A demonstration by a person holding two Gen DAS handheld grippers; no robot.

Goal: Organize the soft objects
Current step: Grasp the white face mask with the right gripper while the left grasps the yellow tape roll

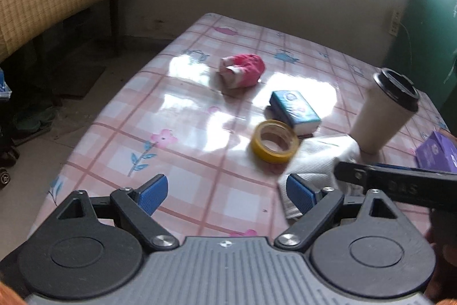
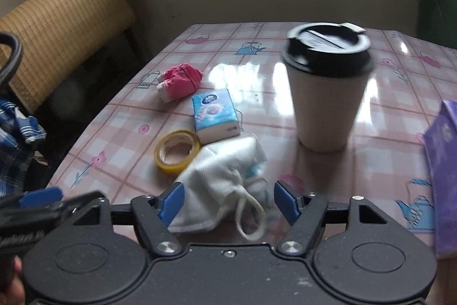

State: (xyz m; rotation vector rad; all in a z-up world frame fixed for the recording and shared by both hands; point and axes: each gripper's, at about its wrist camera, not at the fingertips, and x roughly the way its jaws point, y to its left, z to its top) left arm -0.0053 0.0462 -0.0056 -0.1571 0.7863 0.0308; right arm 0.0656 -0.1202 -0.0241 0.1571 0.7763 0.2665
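A white cloth with a drawstring loop (image 2: pixel 225 176) lies crumpled on the table's near part, between my right gripper's open fingers; it also shows in the left wrist view (image 1: pixel 317 165). A rolled pink sock (image 1: pixel 242 70) lies farther back, also in the right wrist view (image 2: pixel 180 81). A blue tissue pack (image 1: pixel 295 110) (image 2: pixel 214 115) lies in between. My left gripper (image 1: pixel 227 195) is open and empty over the table's near left part. My right gripper (image 2: pixel 228 203) is open around the white cloth's near end.
A yellow tape roll (image 1: pixel 274 141) (image 2: pixel 176 151) lies beside the white cloth. A white paper cup with a black lid (image 1: pixel 384 110) (image 2: pixel 327 87) stands to the right. A purple box (image 2: pixel 444 156) is at the right edge. The pink checked table (image 1: pixel 160 110) drops off at left.
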